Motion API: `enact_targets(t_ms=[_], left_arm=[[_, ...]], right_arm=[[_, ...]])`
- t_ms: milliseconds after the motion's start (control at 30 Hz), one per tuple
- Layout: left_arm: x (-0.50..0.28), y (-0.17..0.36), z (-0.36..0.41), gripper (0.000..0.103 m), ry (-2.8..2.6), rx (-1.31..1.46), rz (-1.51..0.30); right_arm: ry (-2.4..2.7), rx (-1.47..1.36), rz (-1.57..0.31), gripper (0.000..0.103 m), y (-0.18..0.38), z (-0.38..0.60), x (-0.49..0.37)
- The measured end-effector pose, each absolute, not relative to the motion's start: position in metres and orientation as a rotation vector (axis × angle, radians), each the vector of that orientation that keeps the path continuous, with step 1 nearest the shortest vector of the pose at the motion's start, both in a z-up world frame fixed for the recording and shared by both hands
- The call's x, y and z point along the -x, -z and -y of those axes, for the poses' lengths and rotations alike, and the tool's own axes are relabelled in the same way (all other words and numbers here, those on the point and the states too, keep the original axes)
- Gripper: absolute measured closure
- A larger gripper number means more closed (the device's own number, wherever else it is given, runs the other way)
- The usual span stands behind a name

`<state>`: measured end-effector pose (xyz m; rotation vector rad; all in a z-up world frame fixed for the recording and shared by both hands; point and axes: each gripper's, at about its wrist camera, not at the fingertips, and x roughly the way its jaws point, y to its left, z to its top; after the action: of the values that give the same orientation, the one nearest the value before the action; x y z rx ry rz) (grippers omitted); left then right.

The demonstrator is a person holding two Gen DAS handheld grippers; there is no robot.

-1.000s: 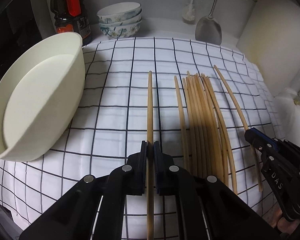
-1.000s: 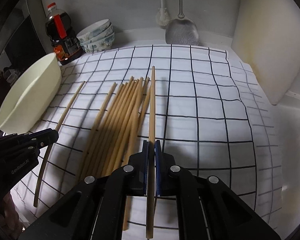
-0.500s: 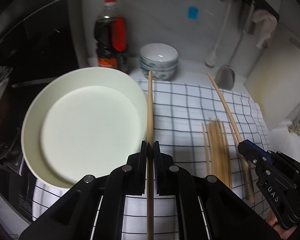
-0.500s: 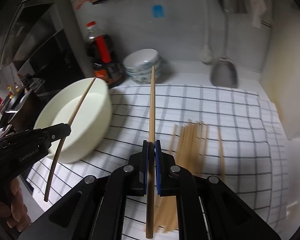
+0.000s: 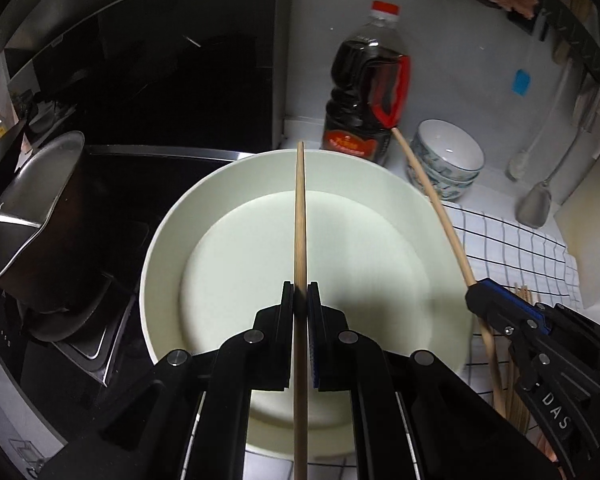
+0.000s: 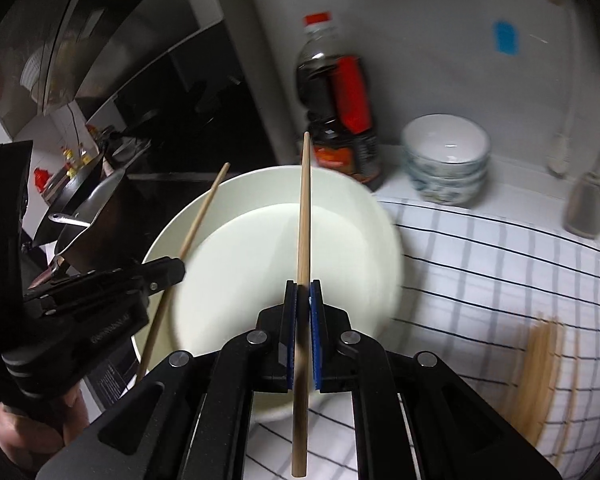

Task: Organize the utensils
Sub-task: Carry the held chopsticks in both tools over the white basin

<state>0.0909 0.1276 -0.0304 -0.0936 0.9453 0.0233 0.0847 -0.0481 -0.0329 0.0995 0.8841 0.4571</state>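
Left tool and right tool, each clamped on one chopstick, hang over the white bowl, sticks pointing toward its far rim.

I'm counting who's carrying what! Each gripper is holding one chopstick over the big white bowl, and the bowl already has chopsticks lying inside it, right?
Almost. Each gripper, left gripper and right gripper, does pinch one chopstick over the big white bowl. But the left wrist view shows the bowl is bare inside. The other chopsticks lie on the checked cloth.
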Motion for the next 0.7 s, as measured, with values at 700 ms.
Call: enact_targets(t_ms=[700], left_arm=[[-0.152, 0.097, -0.152, 0.095, 0.018, 0.084, -1.09]], right_arm=[[-0.394, -0.106, -1.142, 0.096, 0.103, -0.004, -0.151]])
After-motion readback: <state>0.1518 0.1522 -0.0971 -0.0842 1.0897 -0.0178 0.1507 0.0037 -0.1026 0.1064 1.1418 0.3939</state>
